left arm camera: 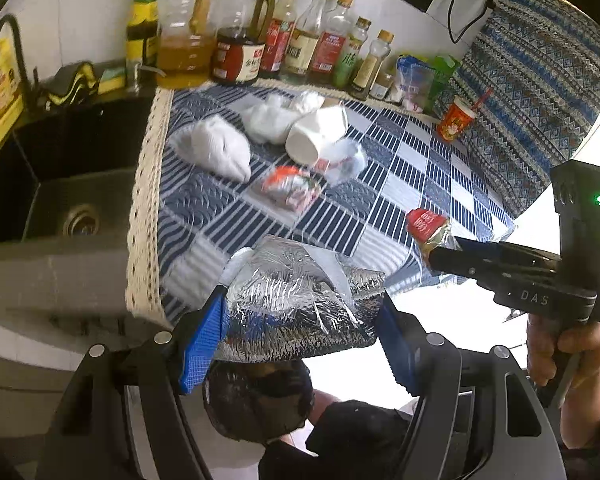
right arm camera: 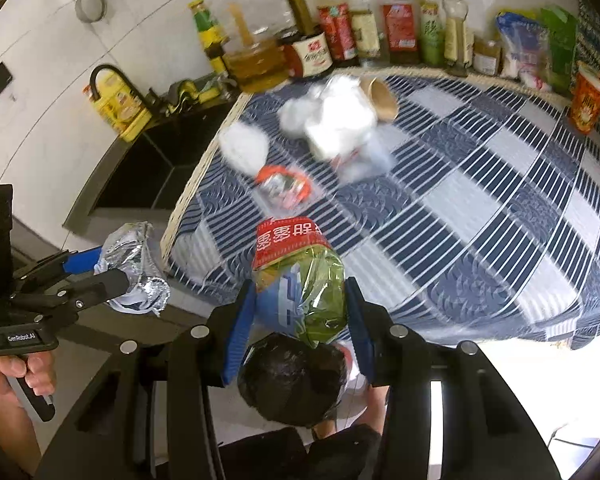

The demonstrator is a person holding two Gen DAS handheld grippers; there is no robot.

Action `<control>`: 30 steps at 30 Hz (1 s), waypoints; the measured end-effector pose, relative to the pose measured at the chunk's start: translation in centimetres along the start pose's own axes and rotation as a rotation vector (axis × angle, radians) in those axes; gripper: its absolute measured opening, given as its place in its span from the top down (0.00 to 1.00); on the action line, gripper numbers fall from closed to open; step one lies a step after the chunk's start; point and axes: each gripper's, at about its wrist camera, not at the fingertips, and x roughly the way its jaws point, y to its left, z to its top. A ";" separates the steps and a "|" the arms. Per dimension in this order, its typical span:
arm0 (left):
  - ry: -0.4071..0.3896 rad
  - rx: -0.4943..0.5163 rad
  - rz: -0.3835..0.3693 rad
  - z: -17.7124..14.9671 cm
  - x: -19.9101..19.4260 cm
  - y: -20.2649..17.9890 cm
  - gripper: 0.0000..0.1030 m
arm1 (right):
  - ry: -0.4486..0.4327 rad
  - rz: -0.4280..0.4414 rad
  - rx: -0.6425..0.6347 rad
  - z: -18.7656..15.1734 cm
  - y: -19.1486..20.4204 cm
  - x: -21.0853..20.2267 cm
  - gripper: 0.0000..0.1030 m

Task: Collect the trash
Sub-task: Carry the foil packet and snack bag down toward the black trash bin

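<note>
My left gripper (left arm camera: 300, 312) is shut on a crumpled silver foil wrapper (left arm camera: 296, 292), held off the front edge of the counter; it also shows in the right wrist view (right arm camera: 136, 268). My right gripper (right arm camera: 300, 304) is shut on a red, green and blue snack bag (right arm camera: 300, 276), which also shows in the left wrist view (left arm camera: 428, 228). On the blue checked cloth (left arm camera: 400, 184) lie a white paper cup (left arm camera: 316, 136) on its side, white crumpled tissues (left arm camera: 220, 148), a clear red-printed wrapper (left arm camera: 292, 188) and a cardboard tube (right arm camera: 380, 98).
A dark sink (left arm camera: 60, 176) with a black tap lies left of the cloth. Several sauce and oil bottles (left arm camera: 260, 40) line the back wall. A red drink cup (left arm camera: 456, 118) and food packets stand at the back right. A black-lined bin (right arm camera: 292, 380) sits below the grippers.
</note>
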 end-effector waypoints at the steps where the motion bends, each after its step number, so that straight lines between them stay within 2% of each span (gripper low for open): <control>1: 0.006 -0.007 0.000 -0.6 0.0 0.2 0.33 | 0.010 0.005 -0.002 -0.5 0.3 0.3 0.56; 18: 0.102 -0.178 -0.009 -8.5 2.9 4.1 0.33 | 0.174 0.098 -0.017 -7.0 3.0 6.9 0.56; 30: 0.250 -0.291 0.014 -14.1 9.4 7.1 0.33 | 0.267 0.141 0.026 -10.6 1.8 13.1 0.56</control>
